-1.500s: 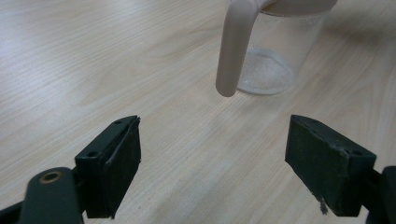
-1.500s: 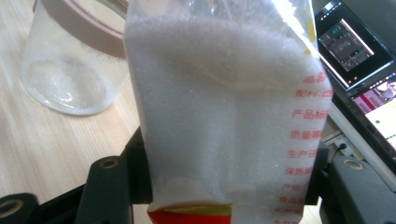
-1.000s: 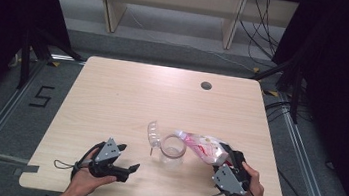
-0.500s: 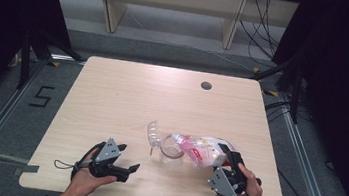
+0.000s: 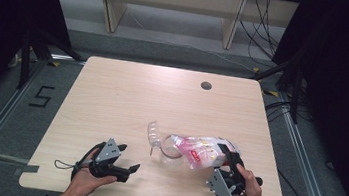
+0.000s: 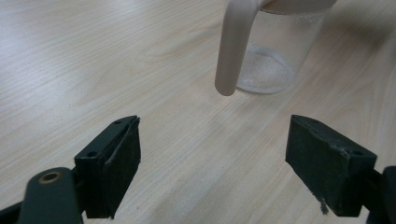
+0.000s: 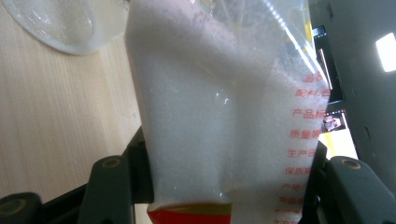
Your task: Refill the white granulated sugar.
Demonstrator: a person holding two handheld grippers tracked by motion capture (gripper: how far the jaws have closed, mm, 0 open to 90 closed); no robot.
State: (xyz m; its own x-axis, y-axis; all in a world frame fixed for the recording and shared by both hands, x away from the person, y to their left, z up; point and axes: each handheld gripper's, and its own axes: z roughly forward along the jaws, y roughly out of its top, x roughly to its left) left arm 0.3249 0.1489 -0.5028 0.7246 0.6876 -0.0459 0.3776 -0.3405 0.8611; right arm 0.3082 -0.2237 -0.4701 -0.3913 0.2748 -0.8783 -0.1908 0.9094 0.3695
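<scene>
- Holding a clear plastic bag of white granules [image 7: 187, 107] in my right gripper [image 5: 229, 160], I have the jaws pinching the bag's lower end from both sides, with the bag bulging out between them.
- In the high view the bag [image 5: 203, 152] lies tipped toward a clear measuring jug [image 5: 169, 146], its far end reaching the jug's mouth near the front right of the table [image 5: 128, 92].
- The bag carries red print along one edge and a red and yellow band at the gripped end, as my right gripper view shows.
- The granules fill most of the bag's width above the jaws; whether any are falling into the jug I cannot tell.
- My left gripper [image 5: 124, 158] rests low at the front left of the table, well apart from the jug, its jaws spread wide with nothing between them.
- In my left gripper view the jug [image 6: 275, 51] stands ahead of the open jaws, its pale handle [image 6: 233, 46] hanging down on the near side, and a thin layer of white granules covers its bottom.
- The jug's wall is see-through and its rim is a pale beige like the handle.
- A small round hole [image 5: 206, 86] sits in the table toward its far right side, well away from both hands.
- My right hand [image 5: 247, 185] wraps the gripper body at the table's front edge.
</scene>
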